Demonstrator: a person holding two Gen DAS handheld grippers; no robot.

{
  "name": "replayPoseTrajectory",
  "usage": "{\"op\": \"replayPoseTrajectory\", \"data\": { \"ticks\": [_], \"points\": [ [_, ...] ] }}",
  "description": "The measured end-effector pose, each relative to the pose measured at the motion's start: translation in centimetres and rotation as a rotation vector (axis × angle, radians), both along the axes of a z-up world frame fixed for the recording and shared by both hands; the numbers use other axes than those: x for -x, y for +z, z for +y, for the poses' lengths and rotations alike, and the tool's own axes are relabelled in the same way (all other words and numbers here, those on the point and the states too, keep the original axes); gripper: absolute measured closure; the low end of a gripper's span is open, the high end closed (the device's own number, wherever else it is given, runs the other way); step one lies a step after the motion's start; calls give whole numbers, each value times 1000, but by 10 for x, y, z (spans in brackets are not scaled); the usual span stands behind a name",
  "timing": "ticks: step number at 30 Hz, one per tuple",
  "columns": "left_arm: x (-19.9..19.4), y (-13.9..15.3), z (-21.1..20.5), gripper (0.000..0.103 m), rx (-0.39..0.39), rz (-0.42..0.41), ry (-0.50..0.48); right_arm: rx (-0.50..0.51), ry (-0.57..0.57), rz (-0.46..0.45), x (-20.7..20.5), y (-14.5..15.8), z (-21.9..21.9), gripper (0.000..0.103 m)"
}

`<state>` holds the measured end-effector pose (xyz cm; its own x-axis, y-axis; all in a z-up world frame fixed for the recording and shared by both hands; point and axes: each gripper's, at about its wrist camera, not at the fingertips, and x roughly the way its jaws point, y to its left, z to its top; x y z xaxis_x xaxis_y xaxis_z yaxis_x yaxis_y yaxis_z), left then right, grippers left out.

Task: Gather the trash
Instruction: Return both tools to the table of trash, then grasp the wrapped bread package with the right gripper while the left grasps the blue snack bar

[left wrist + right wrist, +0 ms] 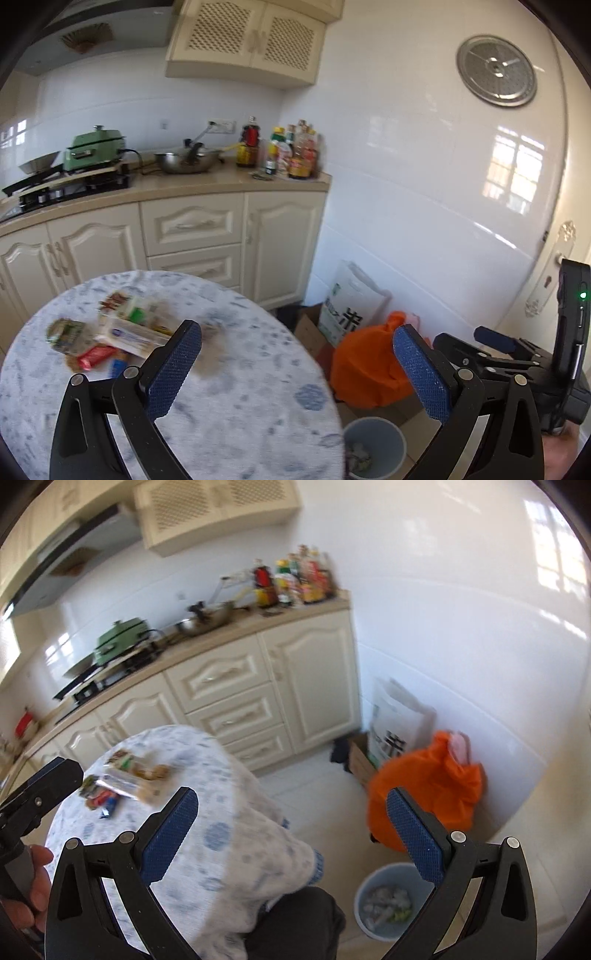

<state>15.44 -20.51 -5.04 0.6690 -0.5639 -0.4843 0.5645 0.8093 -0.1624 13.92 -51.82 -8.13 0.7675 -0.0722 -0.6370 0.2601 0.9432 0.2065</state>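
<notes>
Both the left hand-held gripper point(297, 345) and the right hand-held gripper point(291, 812) stand spread wide and empty, their black arms tipped with blue, dimpled pads. The trash point(110, 336), a loose heap of crinkled wrappers and a flat white packet, lies on the round worktop point(236, 406) draped in blue-patterned white cloth. On the tiled floor beside it stands a pale blue cylindrical bin point(388, 904) holding crumpled scraps, near a bulging orange plastic bag point(436, 794).

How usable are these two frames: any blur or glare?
Left wrist view: wrappers on the table smeared by motion blur, window glare on the wall tiles. Right wrist view: stronger blur on the table and bottles; fisheye bends the cabinets.
</notes>
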Motion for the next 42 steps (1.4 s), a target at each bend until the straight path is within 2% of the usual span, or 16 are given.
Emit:
{"op": "replayPoseTrajectory", "data": {
  "ticks": [9, 15, 23, 30, 36, 42],
  "points": [
    [20, 29, 112, 1, 41, -64, 160, 35, 173, -89, -26, 38, 87, 0],
    [31, 39, 146, 1, 26, -123, 280, 72, 264, -125, -39, 49, 136, 0],
    [45, 23, 175, 1, -16, -152, 378, 87, 398, -132, -59, 47, 198, 0],
    [6, -2, 181, 1, -55, -105, 397, 138, 482, -79, -85, 20, 231, 0],
    [-41, -28, 185, 1, -69, -16, 391, 166, 515, 38, -127, -27, 246, 0],
    [-88, -57, 185, 1, -80, 63, 384, 200, 560, 103, -162, -65, 255, 0]
  ]
}}
